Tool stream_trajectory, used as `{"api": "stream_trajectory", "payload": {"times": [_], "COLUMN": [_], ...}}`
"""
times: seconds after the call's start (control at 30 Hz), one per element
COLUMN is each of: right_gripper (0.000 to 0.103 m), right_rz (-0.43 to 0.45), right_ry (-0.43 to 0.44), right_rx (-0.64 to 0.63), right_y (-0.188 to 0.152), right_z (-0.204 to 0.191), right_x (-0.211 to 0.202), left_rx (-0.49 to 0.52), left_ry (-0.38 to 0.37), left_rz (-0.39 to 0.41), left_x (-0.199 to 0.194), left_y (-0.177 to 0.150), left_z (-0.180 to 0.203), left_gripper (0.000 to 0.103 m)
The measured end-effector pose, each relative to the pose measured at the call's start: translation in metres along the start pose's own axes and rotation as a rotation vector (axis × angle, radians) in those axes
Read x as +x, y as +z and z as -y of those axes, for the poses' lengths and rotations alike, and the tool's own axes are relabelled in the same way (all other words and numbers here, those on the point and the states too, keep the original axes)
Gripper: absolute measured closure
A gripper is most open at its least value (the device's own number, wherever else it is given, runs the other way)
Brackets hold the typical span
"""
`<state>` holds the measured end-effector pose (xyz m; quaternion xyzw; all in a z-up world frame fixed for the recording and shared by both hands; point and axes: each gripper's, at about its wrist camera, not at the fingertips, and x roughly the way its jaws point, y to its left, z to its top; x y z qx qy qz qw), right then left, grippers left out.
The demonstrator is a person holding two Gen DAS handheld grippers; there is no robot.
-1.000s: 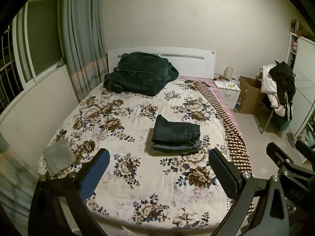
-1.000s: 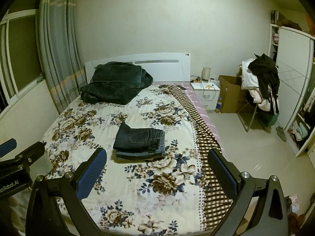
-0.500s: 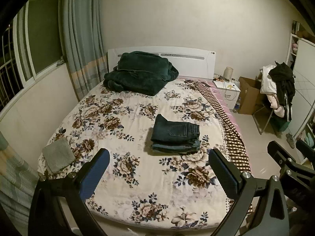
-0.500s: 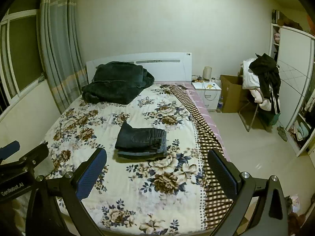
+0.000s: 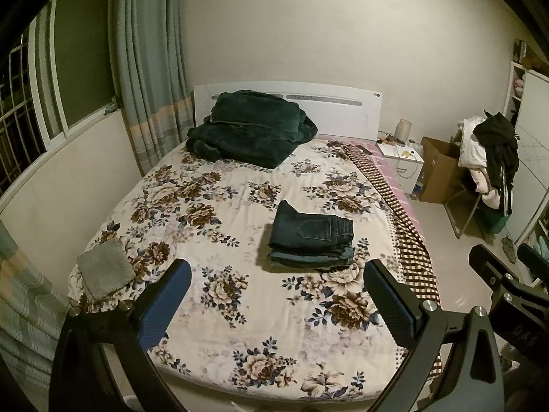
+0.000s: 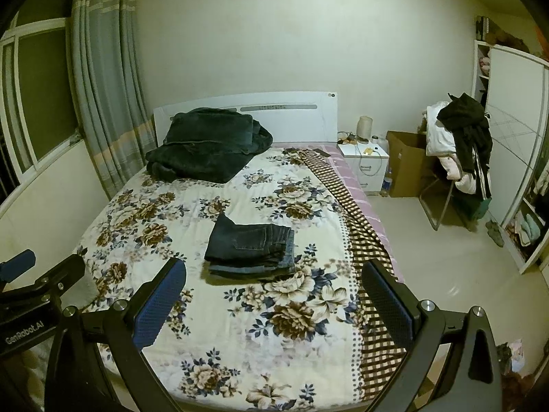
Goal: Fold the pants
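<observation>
Dark blue jeans (image 5: 310,238) lie folded into a compact stack on the floral bedspread (image 5: 219,206), right of the bed's middle. The same pants (image 6: 252,245) show in the right wrist view. My left gripper (image 5: 276,283) hangs open well back from the bed's foot, nothing between its fingers. My right gripper (image 6: 274,283) is open too, also held back and empty. Each gripper shows at the edge of the other's view: the right gripper (image 5: 504,285) at the right, the left gripper (image 6: 31,278) at the left.
A dark green blanket (image 5: 247,134) is heaped at the headboard. A grey folded cloth (image 5: 104,269) lies on the bed's near left corner. A white nightstand (image 6: 365,164), cardboard box (image 6: 405,168) and chair piled with clothes (image 6: 459,147) stand right of the bed.
Both grippers have drawn back and up a little from the bed, so more of its foot shows. The folded jeans have not moved.
</observation>
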<state>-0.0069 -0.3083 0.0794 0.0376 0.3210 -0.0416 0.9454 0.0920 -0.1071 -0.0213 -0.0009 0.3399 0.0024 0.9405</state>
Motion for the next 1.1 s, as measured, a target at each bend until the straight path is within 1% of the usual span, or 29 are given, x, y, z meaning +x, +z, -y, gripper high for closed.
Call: {"api": "stream_trajectory", "payload": {"times": [0.23,1.1], "right_gripper": [0.0,0.0], "right_rz": [-0.011,-0.009], "right_ry": [0.012,0.014], "right_rx": [-0.007,-0.006], "right_y": [0.0044,0.0031], "right_z": [-0.0046,-0.0076], "right_x": [0.0019,0.0029], "left_rx": [-0.005,-0.025], "left_ry": [0.002,0.014], "left_rz": [-0.003,-0.003], "left_x": [0.0003,-0.0013], "left_y": [-0.0008,0.0027], "left_z": [-0.0016,-0.0088], "left_gripper": [0.0,0.0]}}
